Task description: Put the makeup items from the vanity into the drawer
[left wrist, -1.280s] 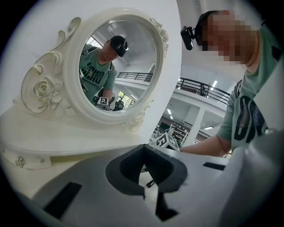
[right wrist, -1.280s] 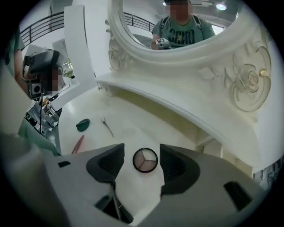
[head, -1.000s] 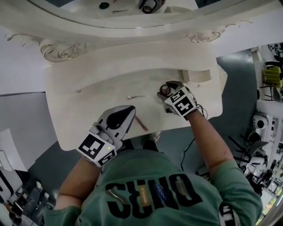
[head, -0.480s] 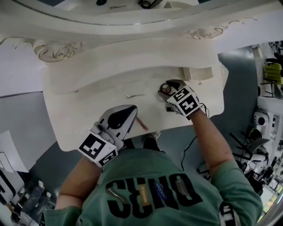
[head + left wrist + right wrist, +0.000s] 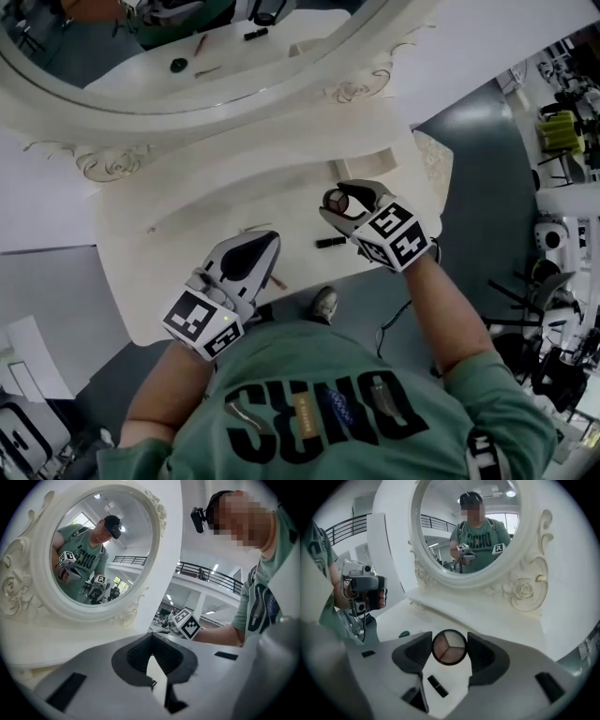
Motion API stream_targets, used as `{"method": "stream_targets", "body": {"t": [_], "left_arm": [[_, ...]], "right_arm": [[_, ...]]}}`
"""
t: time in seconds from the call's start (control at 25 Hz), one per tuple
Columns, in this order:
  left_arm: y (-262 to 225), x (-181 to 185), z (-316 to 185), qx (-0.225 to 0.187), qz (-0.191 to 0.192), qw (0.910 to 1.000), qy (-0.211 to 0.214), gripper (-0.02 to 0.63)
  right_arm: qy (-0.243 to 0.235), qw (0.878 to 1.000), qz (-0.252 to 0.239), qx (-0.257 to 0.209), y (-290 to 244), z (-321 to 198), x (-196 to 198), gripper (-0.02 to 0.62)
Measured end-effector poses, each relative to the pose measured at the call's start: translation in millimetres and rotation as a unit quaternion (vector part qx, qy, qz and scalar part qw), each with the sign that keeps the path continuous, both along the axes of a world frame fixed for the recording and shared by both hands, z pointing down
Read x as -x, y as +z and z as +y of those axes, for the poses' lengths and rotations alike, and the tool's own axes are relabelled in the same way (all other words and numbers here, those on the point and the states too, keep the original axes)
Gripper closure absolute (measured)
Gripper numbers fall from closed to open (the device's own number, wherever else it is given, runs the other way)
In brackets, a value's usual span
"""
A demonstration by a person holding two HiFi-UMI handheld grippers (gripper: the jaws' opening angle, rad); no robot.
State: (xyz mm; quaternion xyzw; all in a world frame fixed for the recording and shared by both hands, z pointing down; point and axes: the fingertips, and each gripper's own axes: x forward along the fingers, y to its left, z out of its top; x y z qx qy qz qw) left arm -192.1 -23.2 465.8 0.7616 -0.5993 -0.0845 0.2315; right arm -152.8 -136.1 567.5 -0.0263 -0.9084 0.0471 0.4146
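Observation:
A round eyeshadow compact with three shades sits between the pads of my right gripper, which is shut on it. In the head view that gripper holds the compact above the right part of the white vanity top. A black lipstick tube lies on the top just below it, also visible as the tube under the jaws. My left gripper hovers over the front edge, jaws together and empty, and a brown pencil pokes out beside it.
The oval mirror in its carved frame stands along the back of the vanity. A small green item lies on the top to the left. Grey floor and lab equipment lie to the right of the vanity.
My right gripper has risen from the vanity top with the compact in it, which uncovers the black lipstick. The left gripper has stayed near the front edge.

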Motion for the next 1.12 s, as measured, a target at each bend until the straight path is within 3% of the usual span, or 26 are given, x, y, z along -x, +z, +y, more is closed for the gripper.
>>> {"method": "stream_targets", "body": {"t": [0.2,0.44,0.72,0.92,1.12], "left_arm": [[-49,-39,-38,-0.034,-0.025,0.998,0.048,0.612],[-97,-107,-87,-0.067,-0.05,0.9901,0.113,0.611],[-129,-181,-121,-0.089,-0.058,0.9785,0.177,0.611],[-131,-200,-131,-0.089,-0.058,0.9763,0.189,0.611],[-119,-188,-148,-0.08,-0.066,0.9797,0.172,0.611]], "right_arm": [[0.046,0.995,-0.081,-0.018,-91,-20,-51,0.348],[0.116,0.978,-0.169,-0.038,-179,-42,-149,0.347],[0.179,0.96,-0.207,-0.06,-219,-48,-248,0.347],[0.188,0.956,-0.216,-0.062,-226,-55,-264,0.347],[0.172,0.961,-0.21,-0.053,-214,-79,-240,0.348]]}}
